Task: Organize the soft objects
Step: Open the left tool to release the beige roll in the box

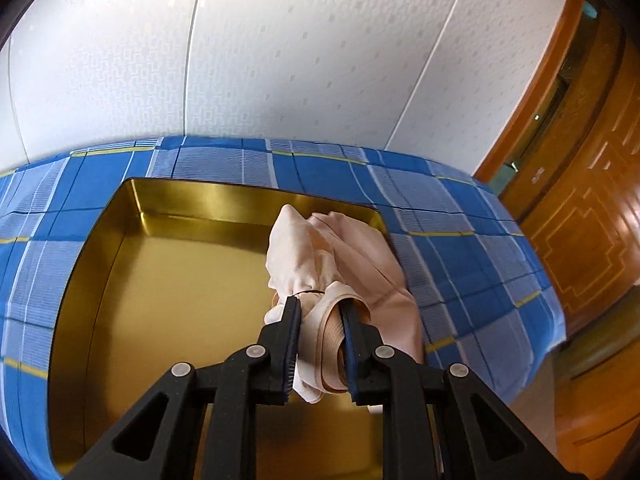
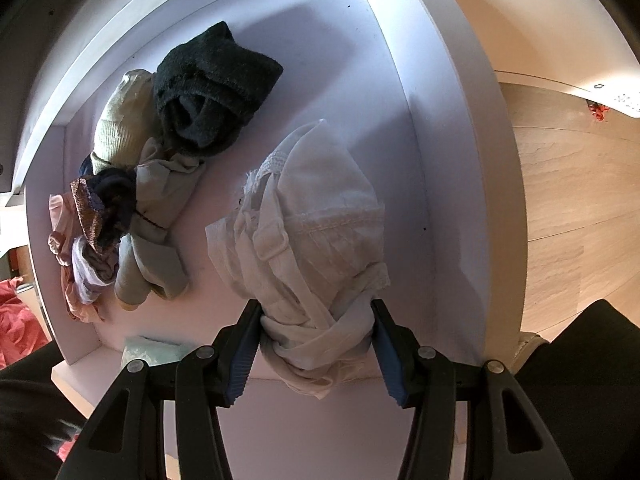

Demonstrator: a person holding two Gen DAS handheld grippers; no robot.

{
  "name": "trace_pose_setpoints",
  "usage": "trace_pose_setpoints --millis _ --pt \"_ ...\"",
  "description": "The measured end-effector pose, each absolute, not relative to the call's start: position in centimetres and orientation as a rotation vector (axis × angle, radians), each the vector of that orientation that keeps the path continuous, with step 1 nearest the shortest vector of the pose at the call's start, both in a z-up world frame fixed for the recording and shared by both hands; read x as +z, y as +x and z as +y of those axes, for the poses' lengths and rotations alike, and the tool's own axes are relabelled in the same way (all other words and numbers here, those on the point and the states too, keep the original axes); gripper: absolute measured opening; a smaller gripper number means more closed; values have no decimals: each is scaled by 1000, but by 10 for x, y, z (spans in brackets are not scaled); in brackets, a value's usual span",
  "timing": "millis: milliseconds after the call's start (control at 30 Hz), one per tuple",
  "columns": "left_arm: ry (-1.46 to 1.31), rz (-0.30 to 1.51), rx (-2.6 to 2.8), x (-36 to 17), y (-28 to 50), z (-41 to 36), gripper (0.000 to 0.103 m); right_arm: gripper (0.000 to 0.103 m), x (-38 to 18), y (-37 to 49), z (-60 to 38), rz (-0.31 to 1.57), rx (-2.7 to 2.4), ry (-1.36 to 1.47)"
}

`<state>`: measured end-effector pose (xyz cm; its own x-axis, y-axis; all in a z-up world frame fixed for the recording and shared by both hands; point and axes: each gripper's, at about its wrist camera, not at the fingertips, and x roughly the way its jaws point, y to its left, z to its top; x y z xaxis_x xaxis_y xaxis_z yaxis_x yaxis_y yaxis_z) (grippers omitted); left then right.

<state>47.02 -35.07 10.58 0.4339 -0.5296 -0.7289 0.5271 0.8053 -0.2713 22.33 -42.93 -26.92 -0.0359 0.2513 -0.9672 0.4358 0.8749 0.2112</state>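
Observation:
In the left wrist view, my left gripper (image 1: 320,304) is shut on a bunched pale pink garment (image 1: 340,256), held over the right part of a shallow gold metal tray (image 1: 168,280). The tray lies on a blue plaid cloth (image 1: 460,240). In the right wrist view, my right gripper (image 2: 316,308) is shut on a bundled white garment (image 2: 316,216) inside a white drawer (image 2: 360,80). A dark rolled sock bundle (image 2: 212,88) and a pile of mixed small garments (image 2: 120,208) lie to the left in the drawer.
A white wall panel (image 1: 280,60) stands behind the plaid surface. A wooden door (image 1: 580,220) is at the right. Wooden floor (image 2: 568,180) lies right of the drawer. A red cloth (image 2: 16,320) shows at far left, and a pale green item (image 2: 156,350) lies by the drawer's near edge.

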Motion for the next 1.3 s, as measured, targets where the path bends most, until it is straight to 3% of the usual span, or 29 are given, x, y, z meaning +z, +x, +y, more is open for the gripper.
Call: trace_pose_setpoints --millis 467,567,900,1300 --pt "142 954 -575 73 506 -375 21 54 -269 225 -432 1629 -162 553" --pt "155 952 -563 72 504 -372 25 54 -269 225 -433 1630 -163 552" --pt "127 913 -546 94 480 -339 62 54 -268 228 -431 1633 -166 538" --pt "273 863 -567 88 396 -294 65 54 -268 228 -412 1633 -168 471"
